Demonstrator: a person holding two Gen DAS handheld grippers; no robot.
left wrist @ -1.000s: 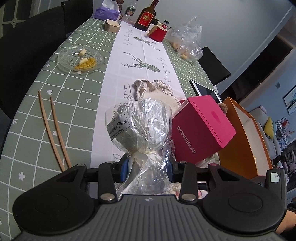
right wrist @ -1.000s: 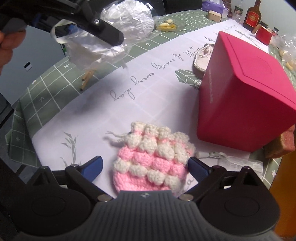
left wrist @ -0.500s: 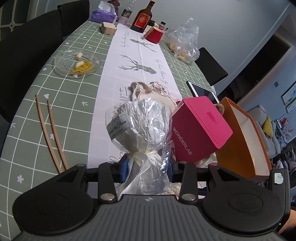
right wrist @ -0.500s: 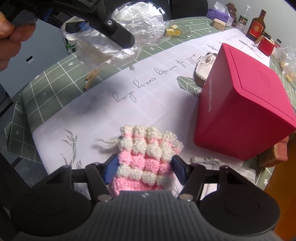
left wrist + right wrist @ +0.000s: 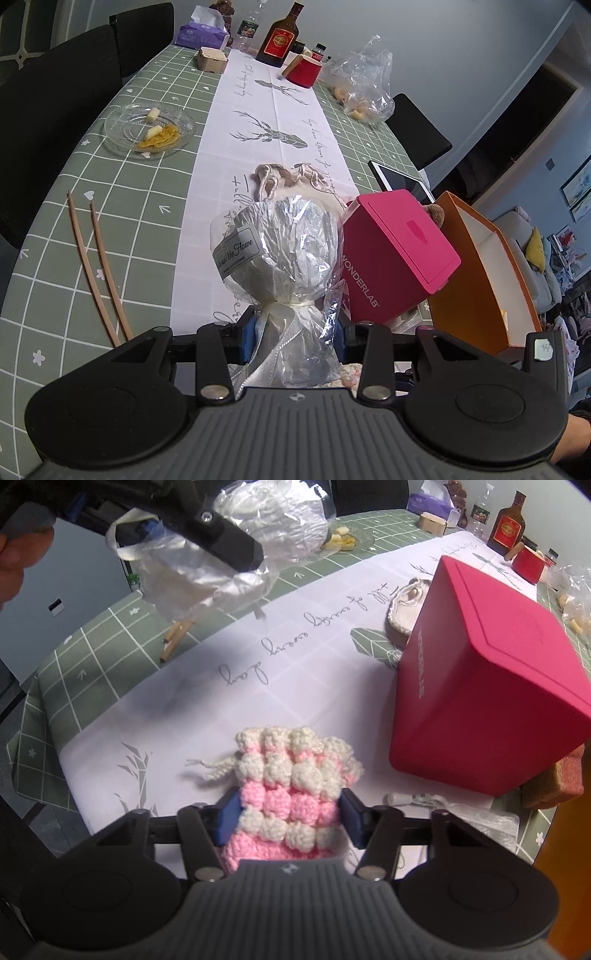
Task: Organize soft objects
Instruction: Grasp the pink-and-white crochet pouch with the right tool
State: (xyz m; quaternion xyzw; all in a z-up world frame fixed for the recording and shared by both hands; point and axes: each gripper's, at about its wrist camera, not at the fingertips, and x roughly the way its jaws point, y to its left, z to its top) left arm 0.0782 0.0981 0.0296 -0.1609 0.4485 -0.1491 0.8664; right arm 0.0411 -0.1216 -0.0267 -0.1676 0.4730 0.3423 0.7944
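Right wrist view: my right gripper (image 5: 290, 818) has just been closing and now clamps the crocheted pouch (image 5: 291, 794), low centre on the runner (image 5: 258, 657), for lifting, while my left gripper (image 5: 293, 332) pinches the wrapped bundle (image 5: 280, 251) at its tied neck.

Right gripper (image 5: 290, 814) closing on knit pouch (image 5: 291, 794).
Jaws just drawn in from wide apart, pads now pressing pouch's sides.
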